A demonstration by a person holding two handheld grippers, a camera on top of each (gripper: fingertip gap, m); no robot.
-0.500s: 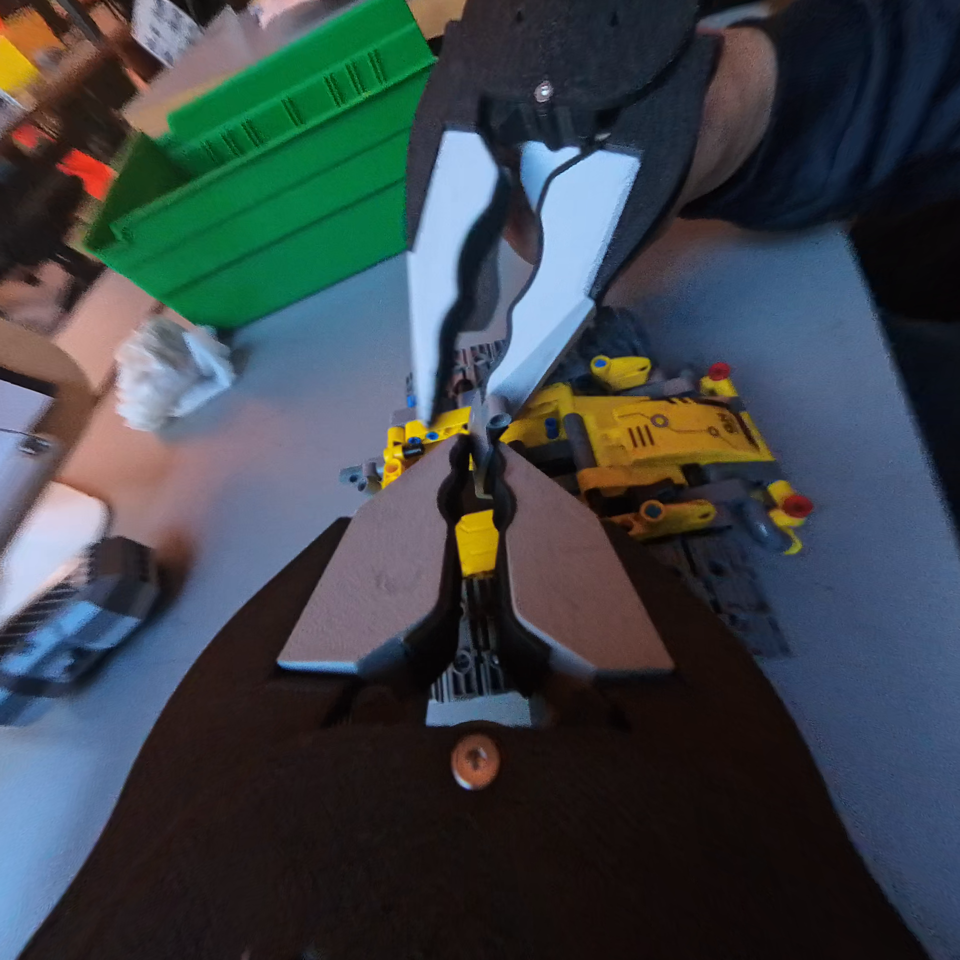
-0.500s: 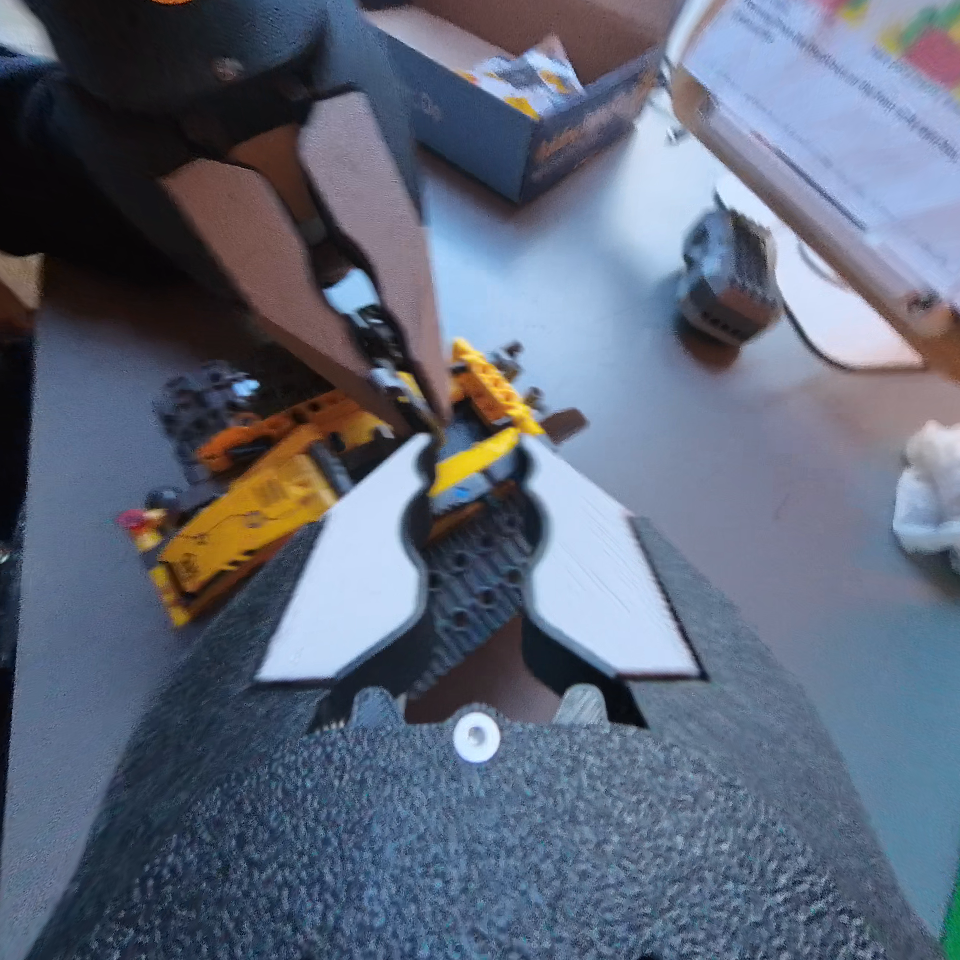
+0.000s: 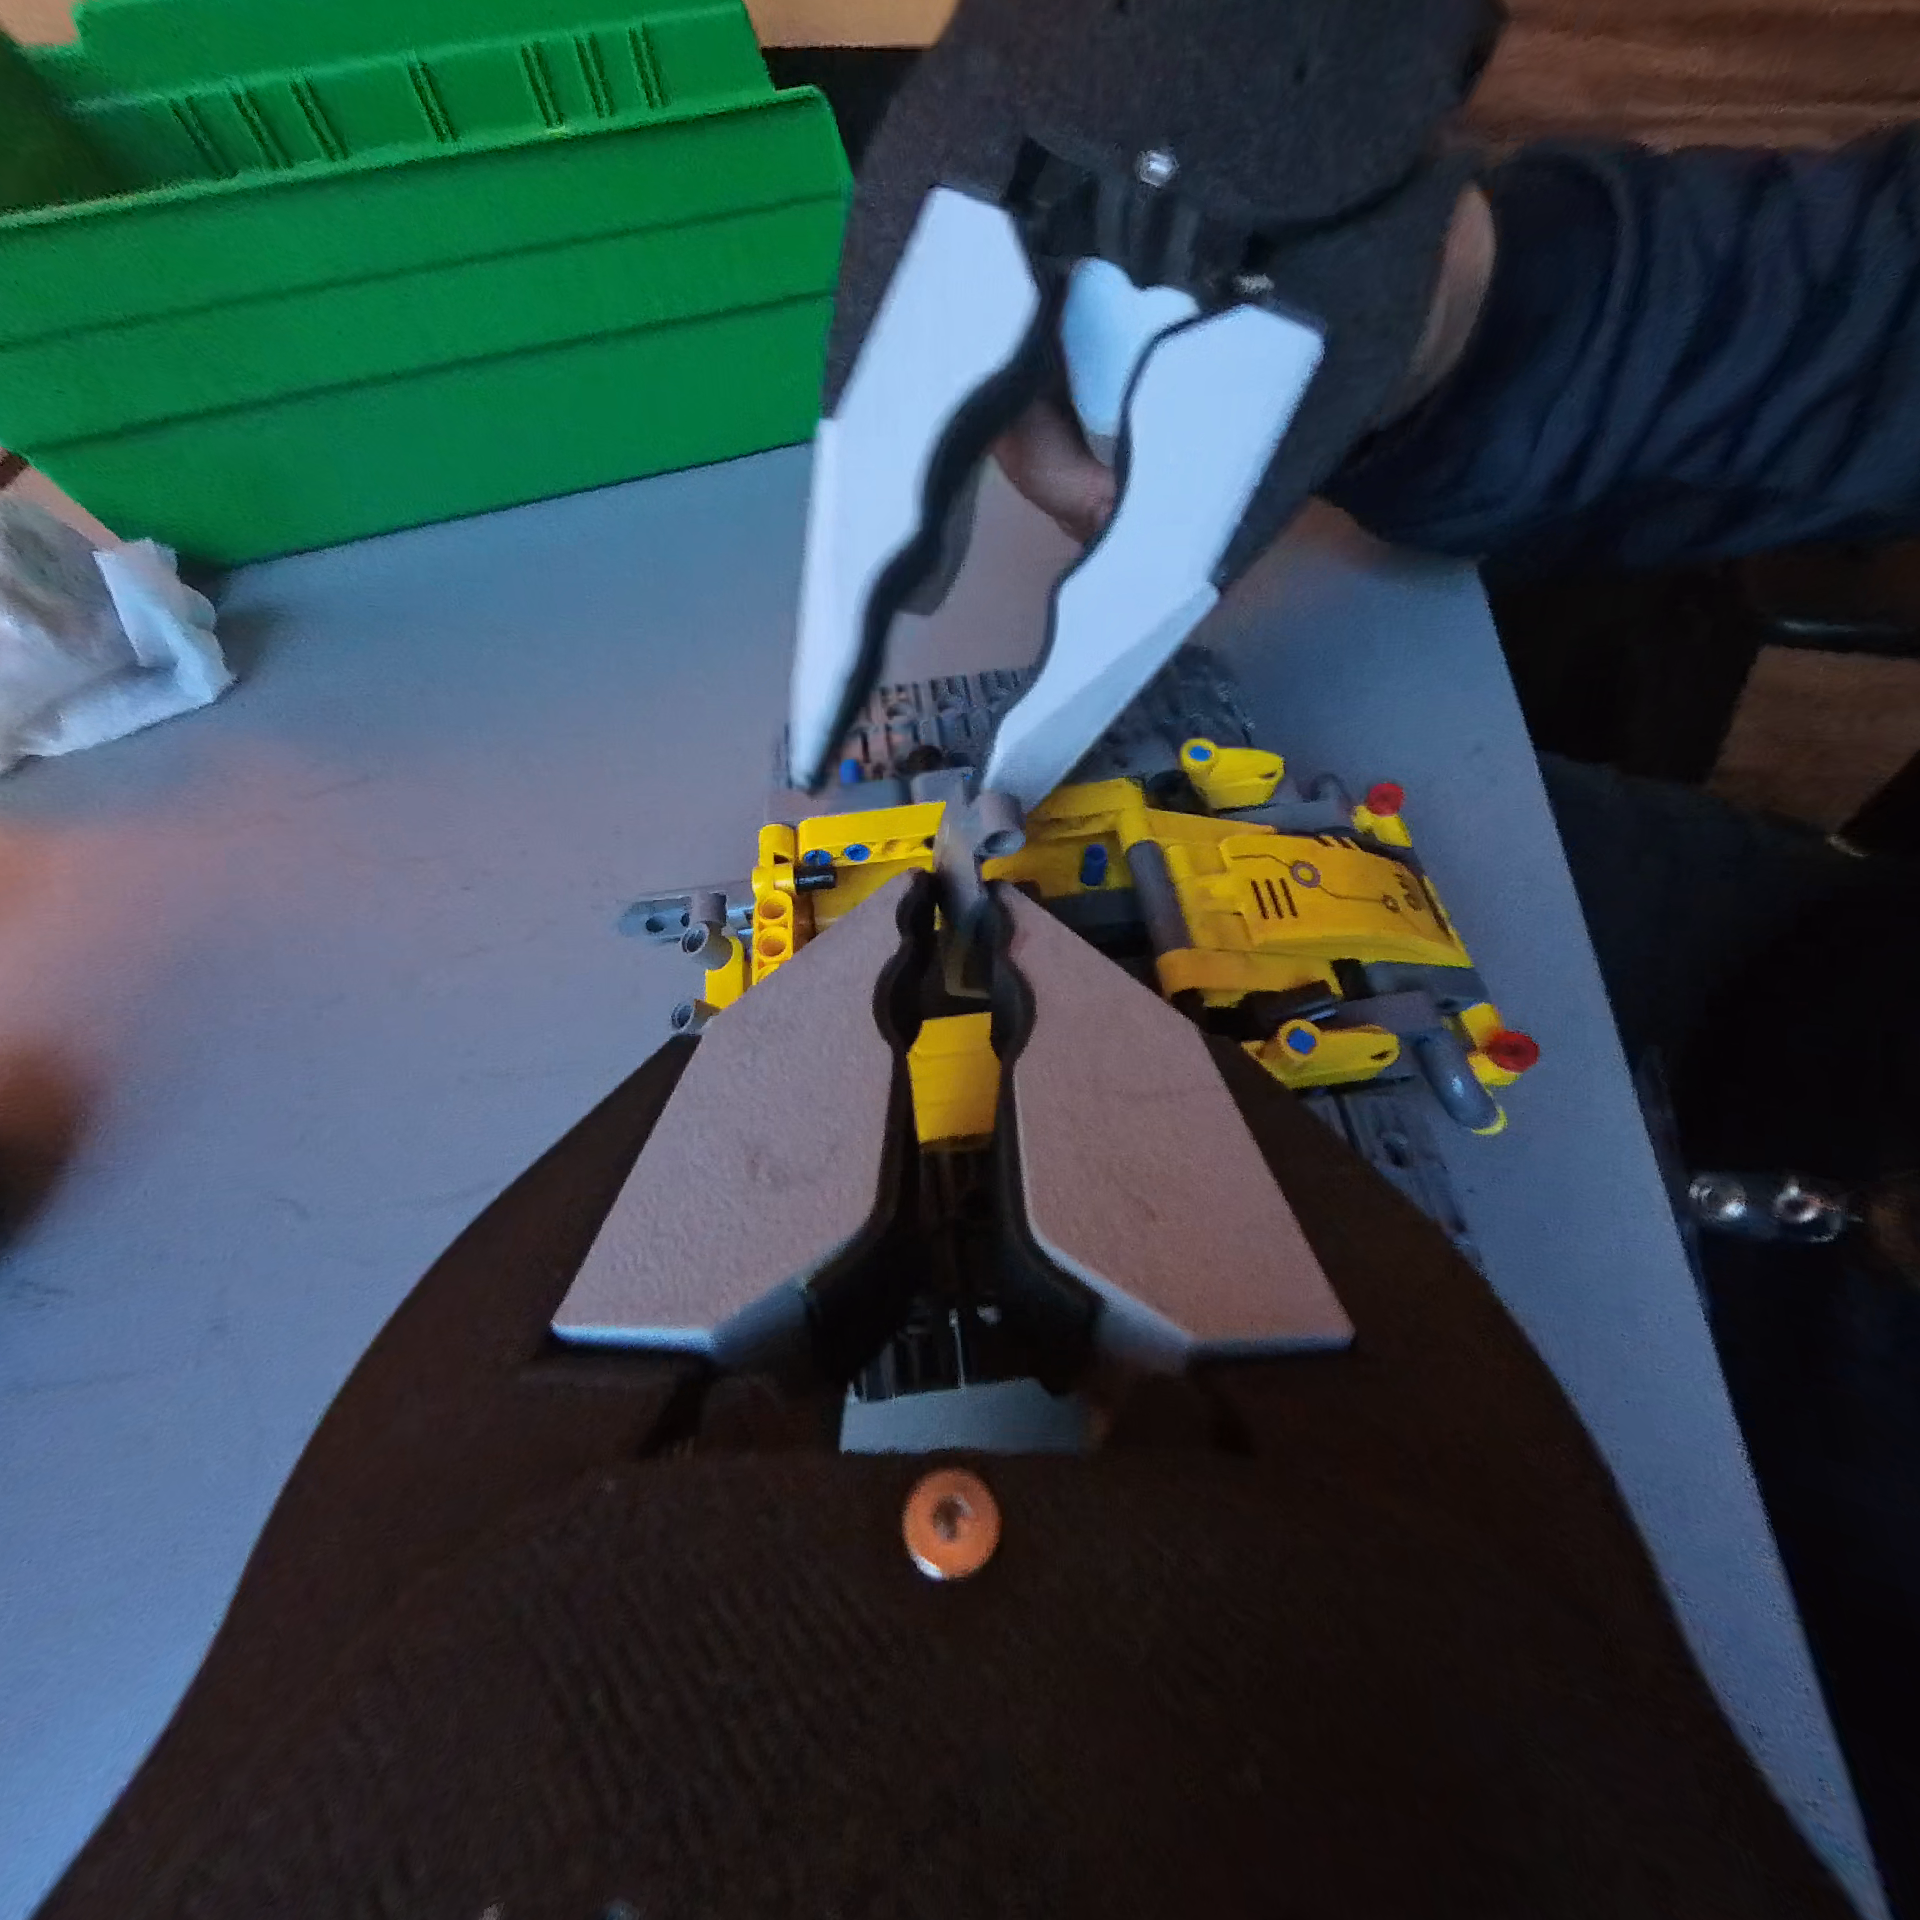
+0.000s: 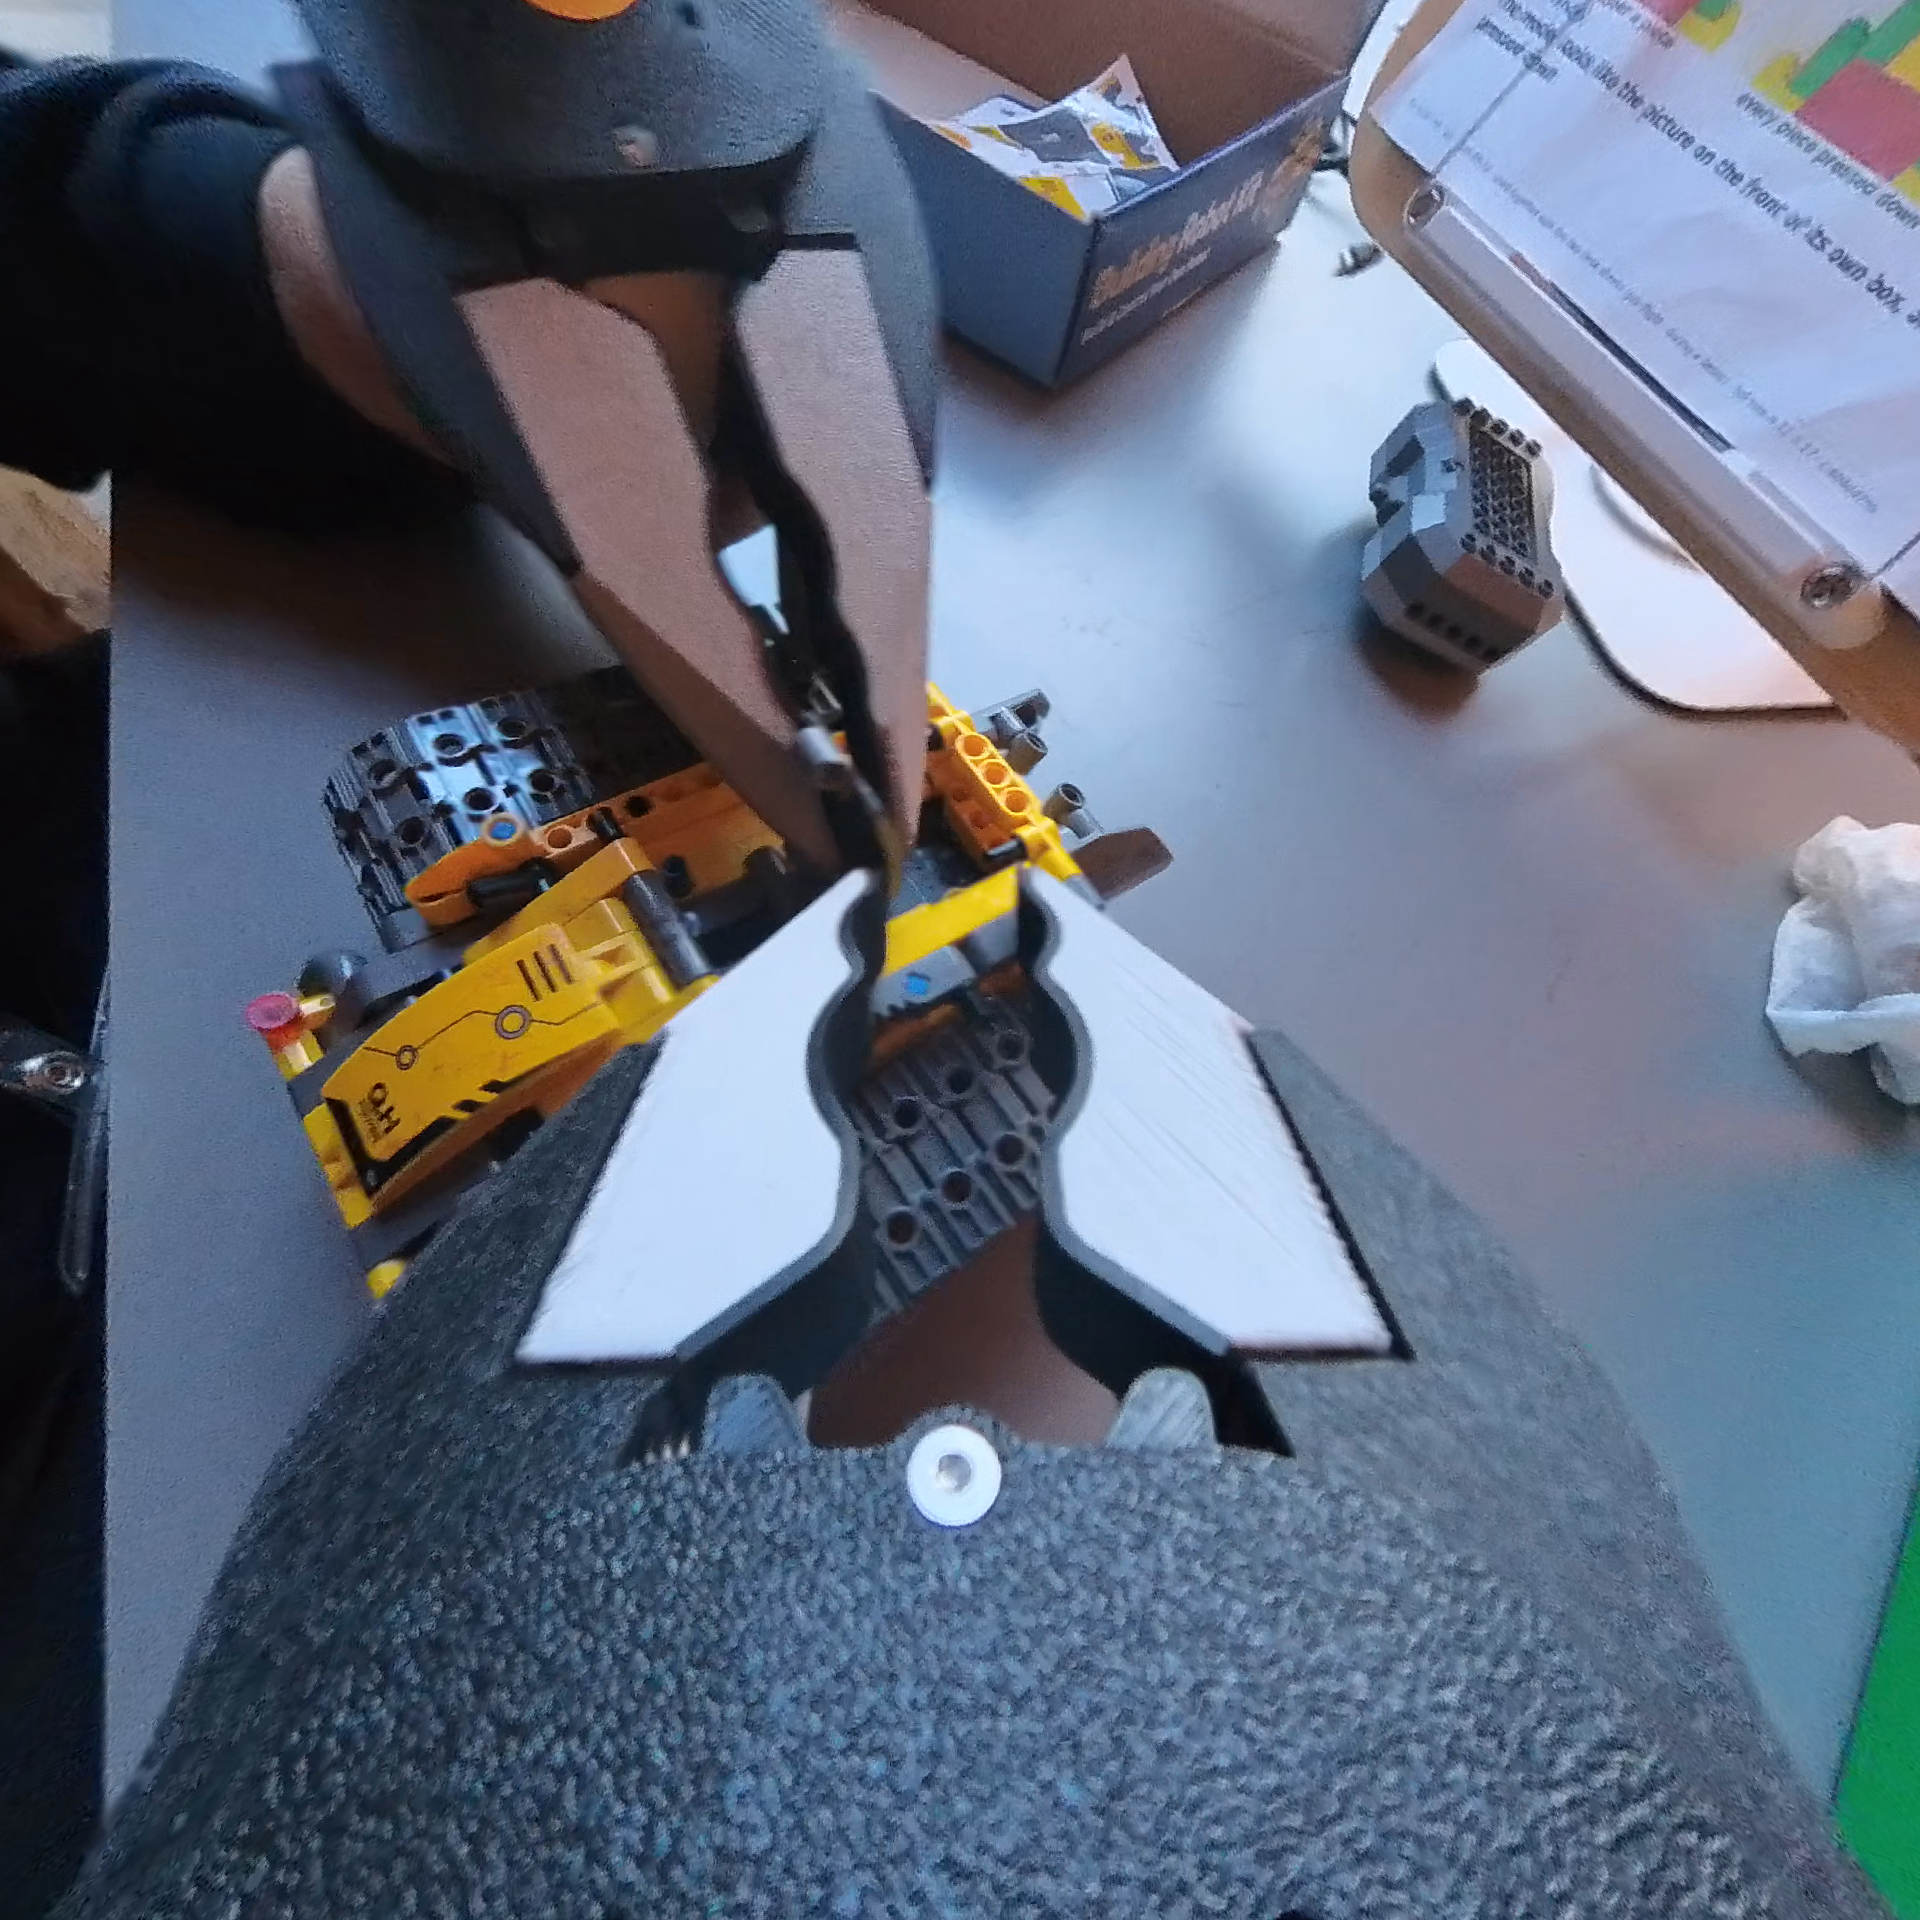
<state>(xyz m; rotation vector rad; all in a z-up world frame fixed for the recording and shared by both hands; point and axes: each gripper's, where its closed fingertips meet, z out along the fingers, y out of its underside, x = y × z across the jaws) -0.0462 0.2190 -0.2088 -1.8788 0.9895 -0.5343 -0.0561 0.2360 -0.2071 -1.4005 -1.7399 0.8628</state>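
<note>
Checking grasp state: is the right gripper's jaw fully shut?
No: the right gripper shows a wide gap between its white fingers, with the yellow brick-built vehicle visible through it.

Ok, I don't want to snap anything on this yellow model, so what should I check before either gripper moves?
1. Left gripper shut on the grey piece: ok.
2. Right gripper open, fingers astride the yellow model: ok.
3. Model resting on the table: ok.
4. Room between the two grippers' tips: not ok, they almost meet.
5. How the grey piece joins the model: cannot tell, the fingers hide it.
6. Model well inside the table edge: not ok, it lies close to it.
</note>
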